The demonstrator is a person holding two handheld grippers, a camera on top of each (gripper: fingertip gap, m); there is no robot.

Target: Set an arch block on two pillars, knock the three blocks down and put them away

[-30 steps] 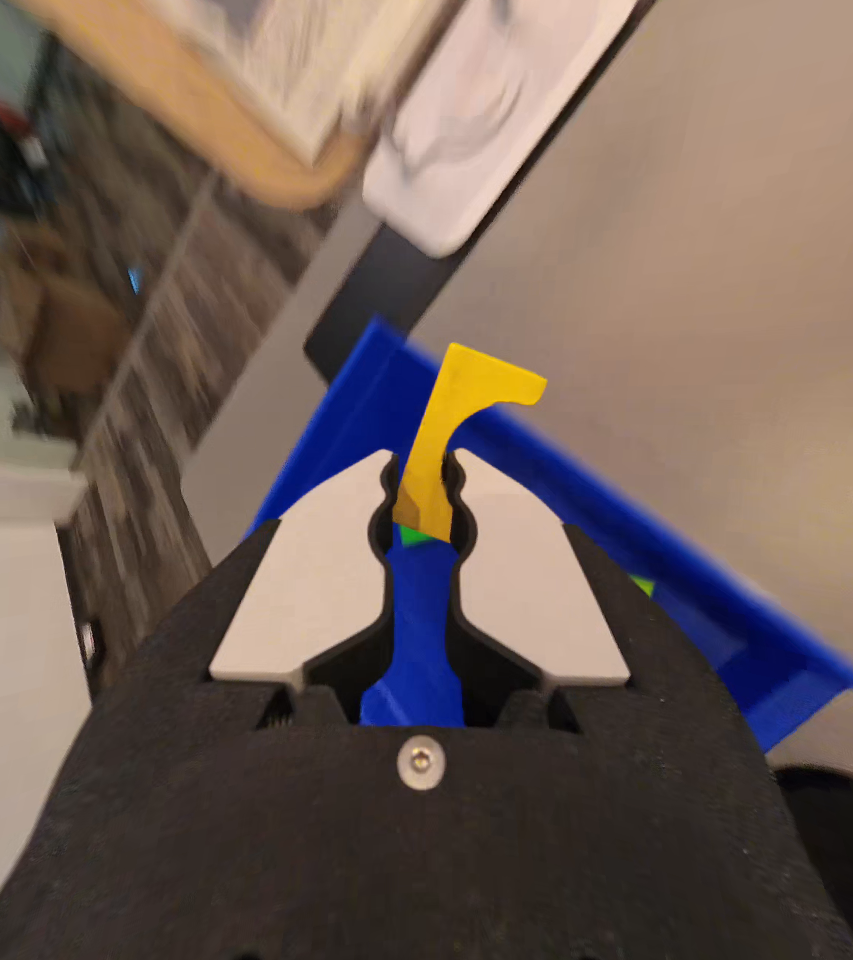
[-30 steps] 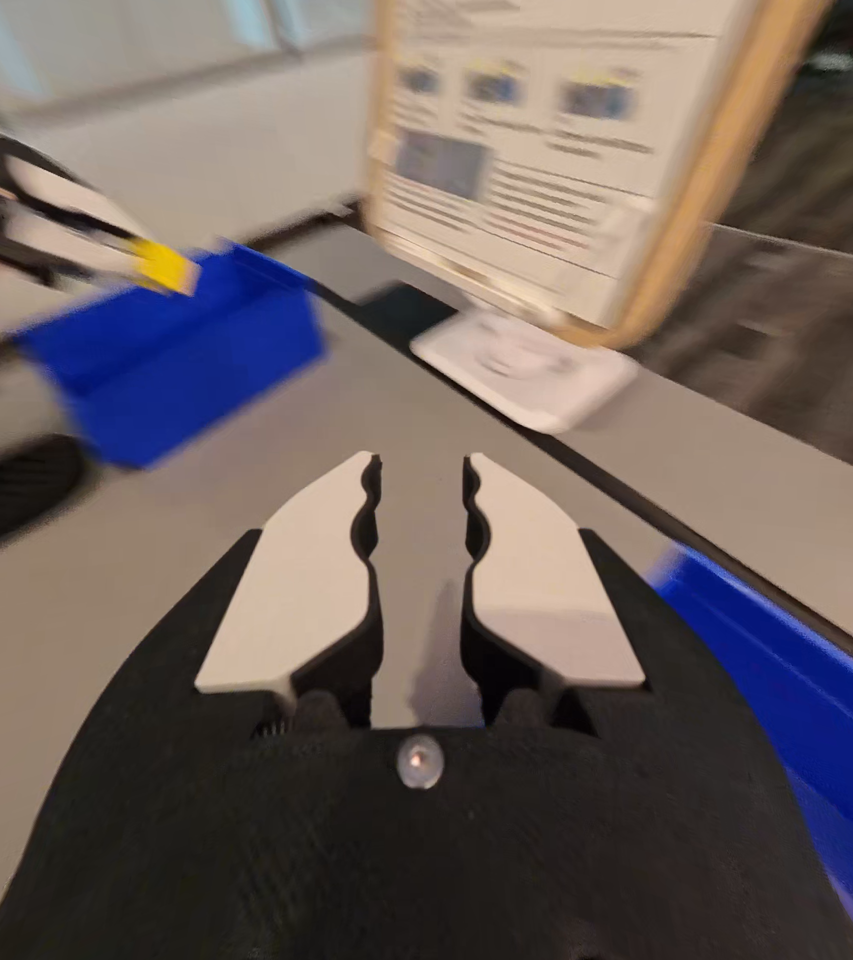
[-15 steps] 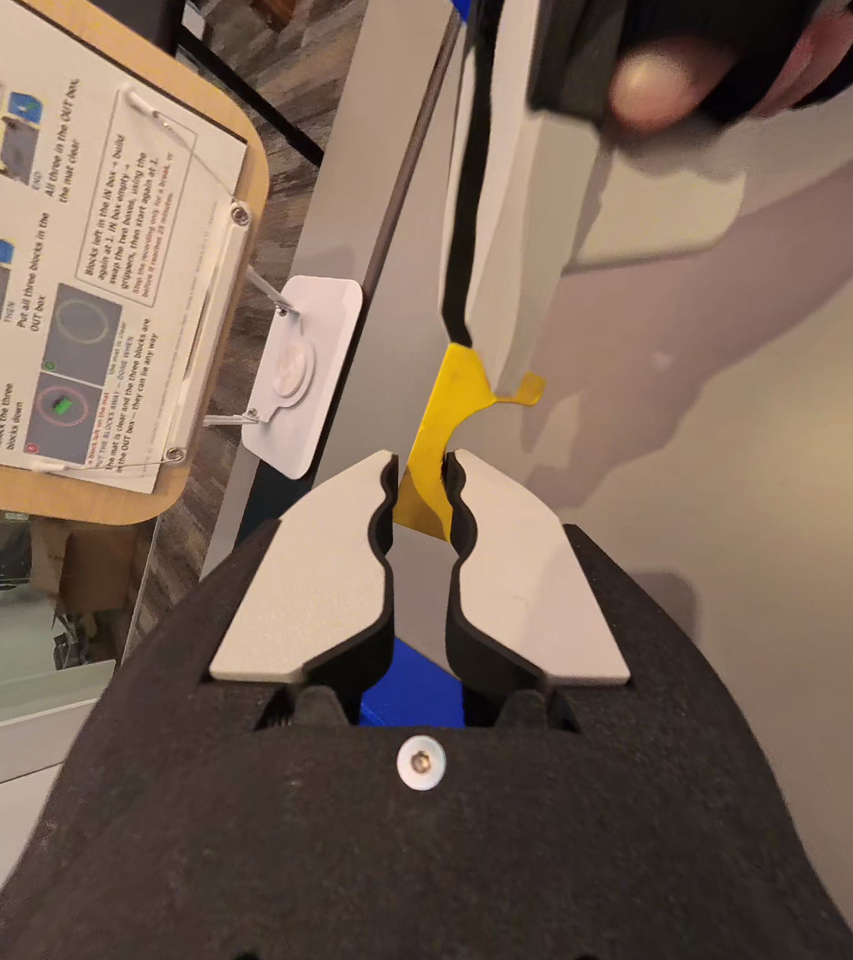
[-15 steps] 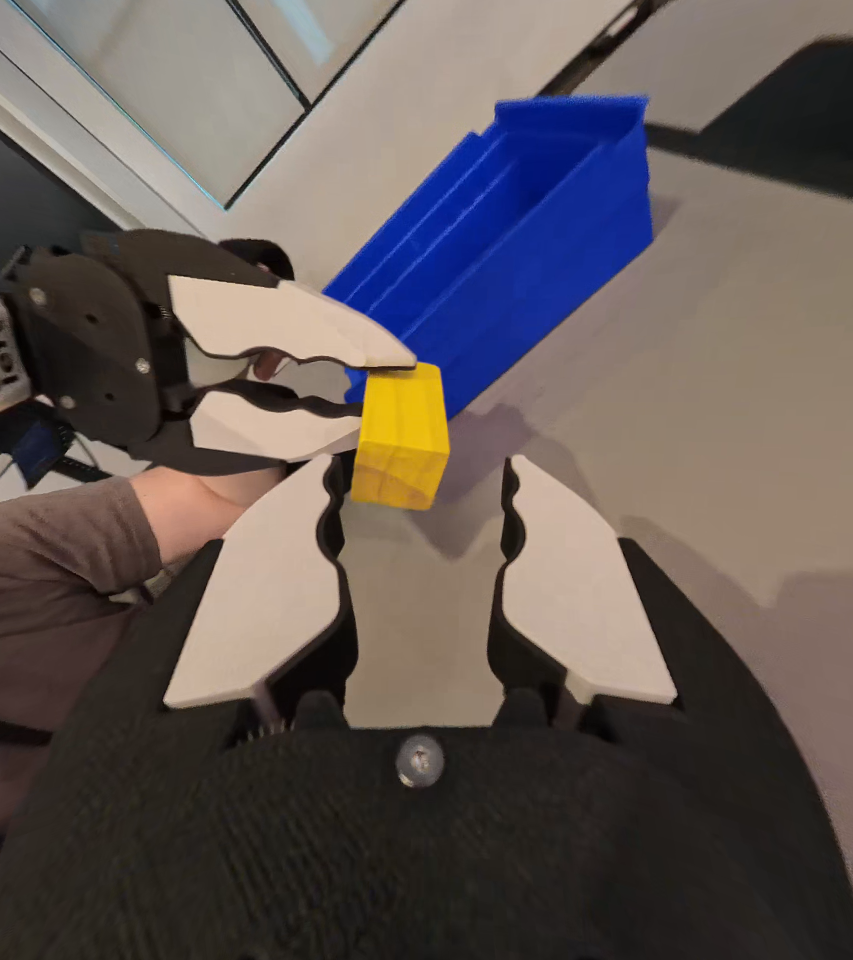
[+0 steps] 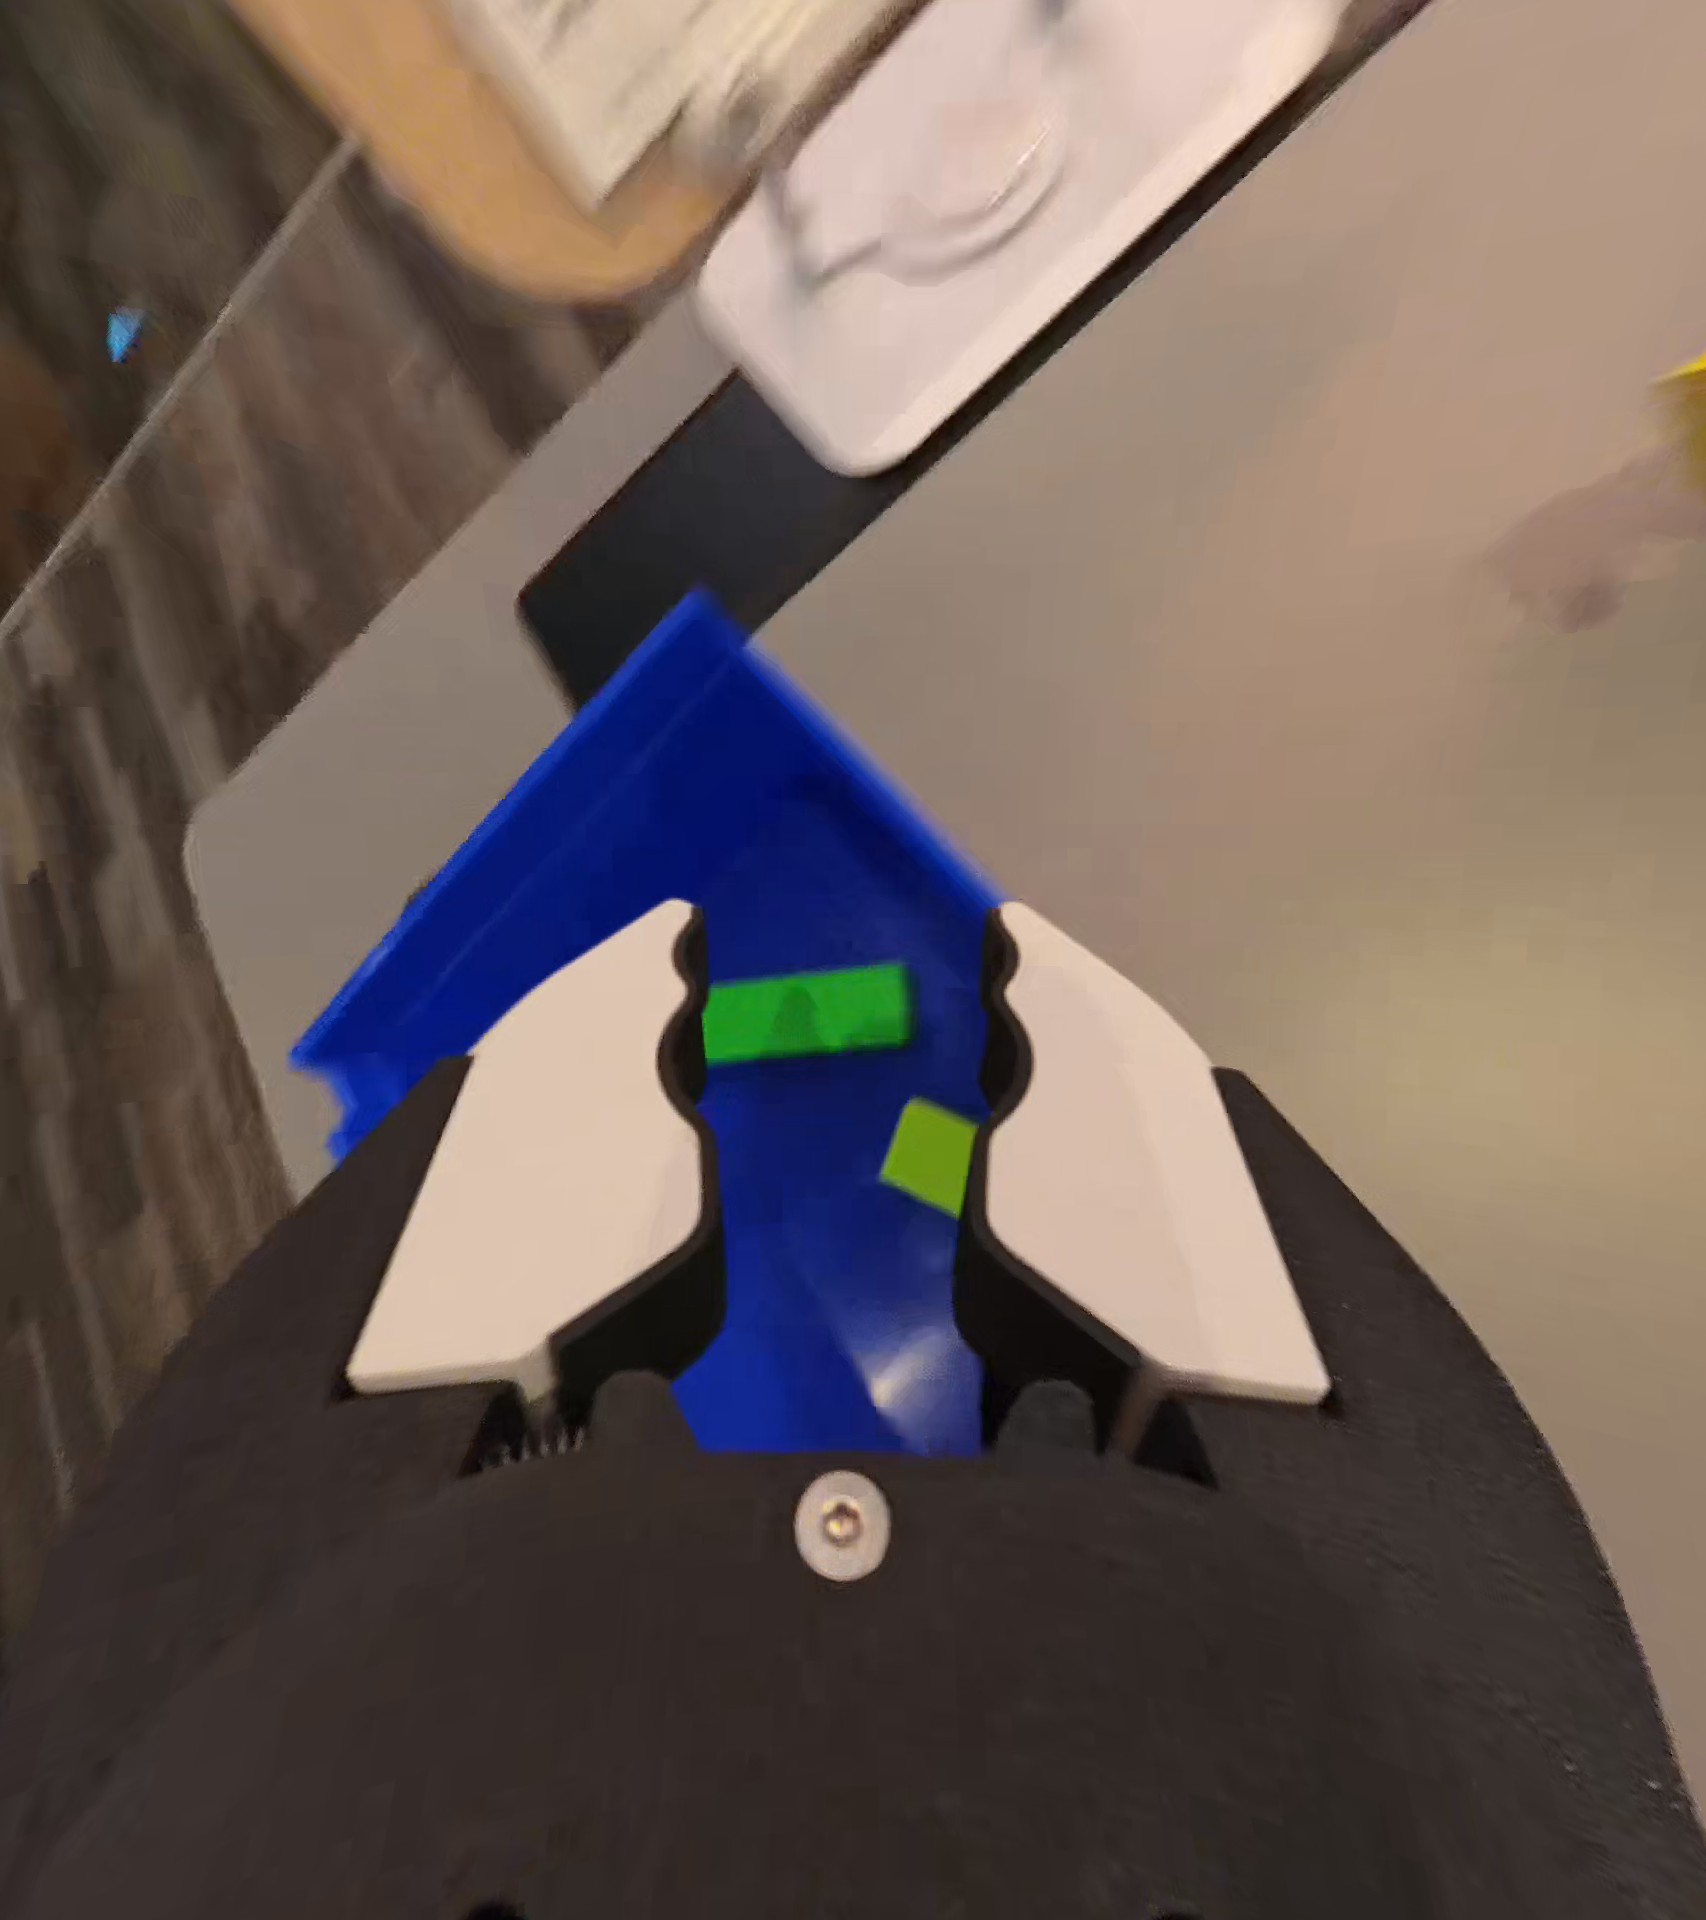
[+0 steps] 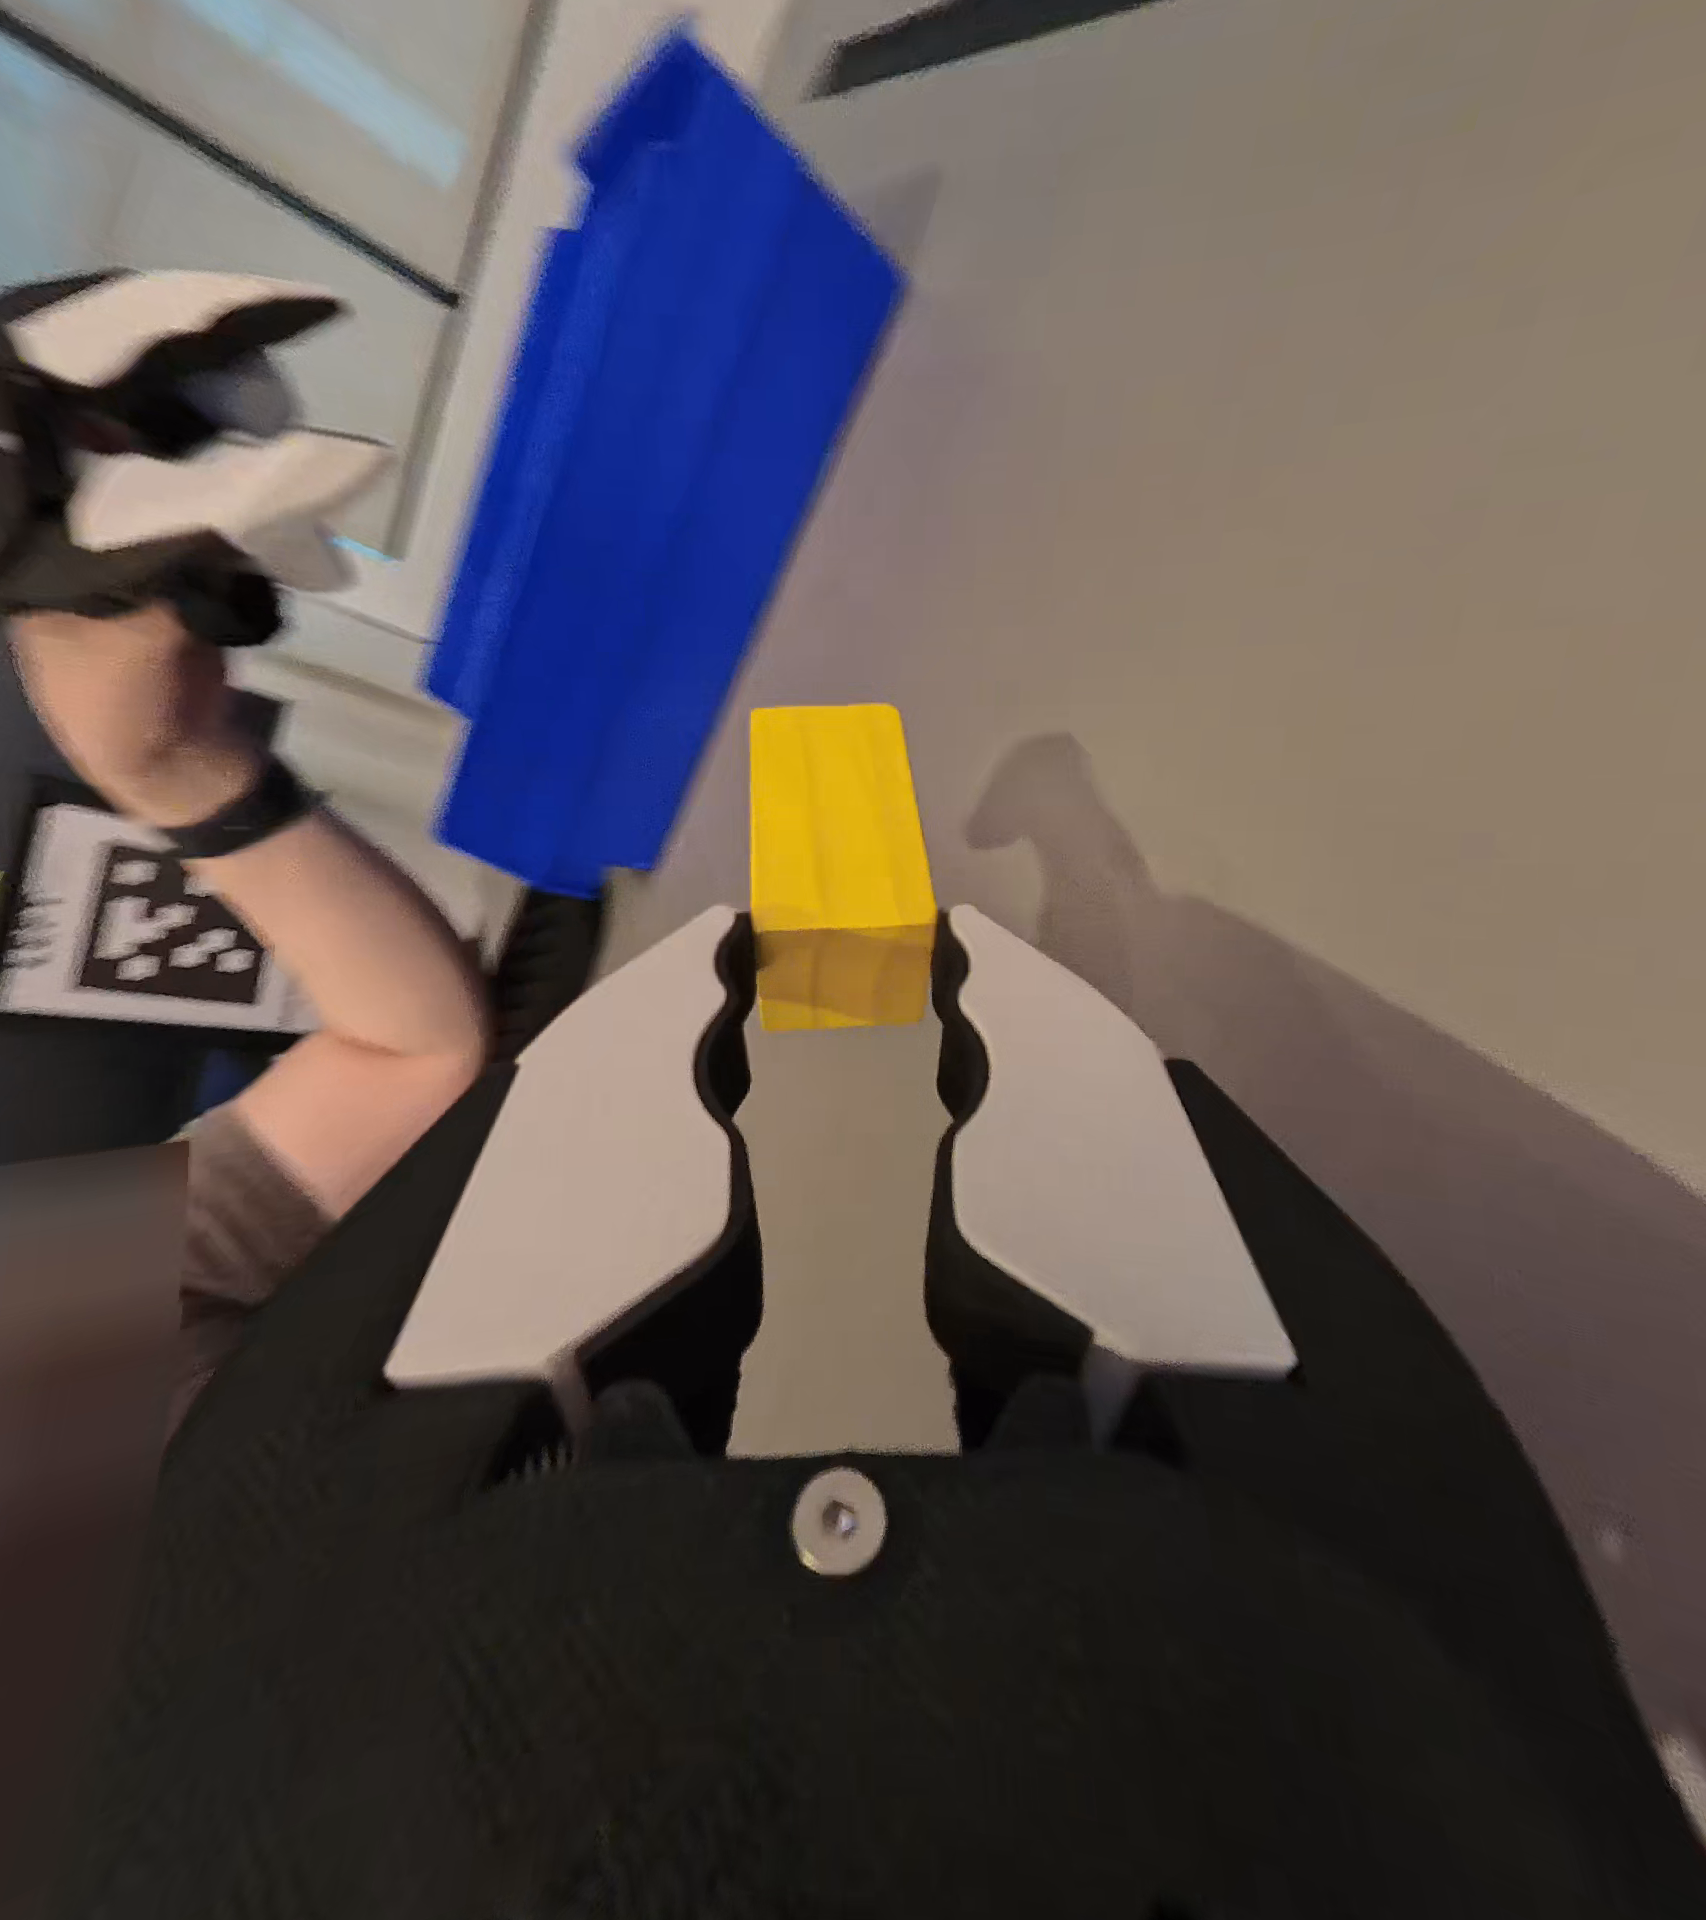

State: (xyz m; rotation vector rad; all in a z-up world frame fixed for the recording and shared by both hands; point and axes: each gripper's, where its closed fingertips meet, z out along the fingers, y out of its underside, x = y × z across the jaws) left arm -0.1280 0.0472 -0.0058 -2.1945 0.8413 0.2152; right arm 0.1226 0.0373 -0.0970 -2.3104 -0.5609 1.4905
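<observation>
A grey counter (image 5: 1296, 935) with a dark edge strip fills most of both views. Beyond its edge lies dark wood-grain flooring (image 5: 101, 623). A wooden board (image 5: 475, 177) stands on a white base (image 5: 932, 291). Pale wall panels (image 6: 101, 156) rise behind.

Grey worktop (image 5: 1348, 935) under my view, blurred. At its far edge a white stand base (image 5: 932, 281) carries a wood-framed instruction board (image 5: 475, 156), with dark wood-pattern floor (image 5: 101, 582) beyond. In the right wrist view, a black-and-white marker card (image 6: 153, 935) lies at left.
</observation>
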